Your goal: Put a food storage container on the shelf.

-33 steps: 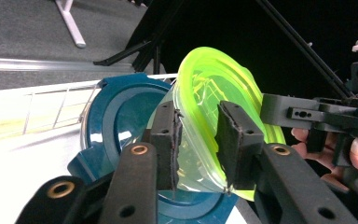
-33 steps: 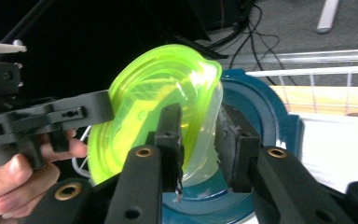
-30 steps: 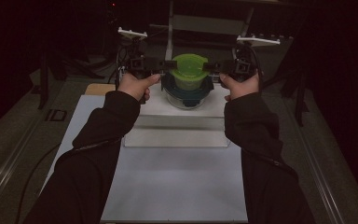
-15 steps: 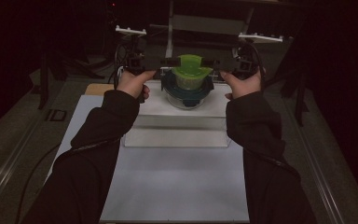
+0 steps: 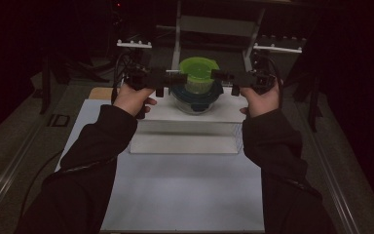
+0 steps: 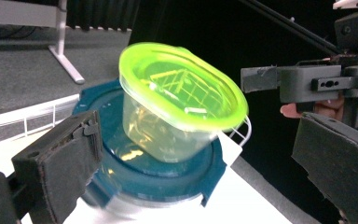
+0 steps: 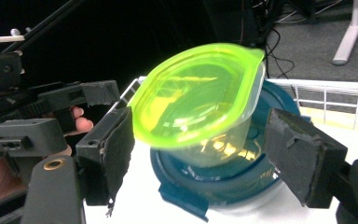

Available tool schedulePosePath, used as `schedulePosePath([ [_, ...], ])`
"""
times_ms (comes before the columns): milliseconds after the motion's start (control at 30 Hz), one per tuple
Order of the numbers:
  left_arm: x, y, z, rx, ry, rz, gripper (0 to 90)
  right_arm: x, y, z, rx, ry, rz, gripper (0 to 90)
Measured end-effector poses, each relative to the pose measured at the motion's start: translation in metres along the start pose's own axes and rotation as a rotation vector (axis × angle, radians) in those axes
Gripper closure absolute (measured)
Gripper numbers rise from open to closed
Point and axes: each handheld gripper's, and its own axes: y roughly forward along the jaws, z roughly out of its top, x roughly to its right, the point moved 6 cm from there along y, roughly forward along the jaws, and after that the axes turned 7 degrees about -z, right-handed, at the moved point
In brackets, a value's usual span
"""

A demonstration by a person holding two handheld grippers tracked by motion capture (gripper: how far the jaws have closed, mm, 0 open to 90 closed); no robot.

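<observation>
Two containers stacked, both grippers letting go.
The green-lidded tub (image 5: pixel 198 74) sits tilted on the blue-lidded bowl (image 5: pixel 195 97), which stands on the white raised shelf (image 5: pixel 190 113); stacking looks done, with only pulling the hands clear left. The left gripper (image 5: pixel 174 78) and right gripper (image 5: pixel 217 74) flank the tub, jaws just opened wide, pads off it, holding nothing. The tub stands lid-up, leaning; its oval lid's long axis runs roughly away from the person.
</observation>
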Motion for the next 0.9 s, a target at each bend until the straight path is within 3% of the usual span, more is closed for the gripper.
schedulePosePath([
  [267, 0.008, -0.013, -0.021, -0.012, 0.032, -0.009, 1.4, 0.003, -0.008, -0.025, 0.001, -0.017, 0.021, 24.0],
  [533, 0.015, -0.033, -0.044, -0.015, 0.054, -0.036, 1.4, 0.01, -0.018, -0.053, 0.0, -0.067, 0.004, 23.6],
  [733, 0.013, -0.04, -0.071, -0.049, 0.056, -0.055, 1.4, 0.015, -0.026, -0.075, -0.009, -0.083, 0.016, 22.9],
  [900, 0.015, -0.042, -0.086, -0.048, 0.052, -0.07, 1.4, 0.018, -0.029, -0.088, -0.009, -0.078, 0.035, 21.3],
])
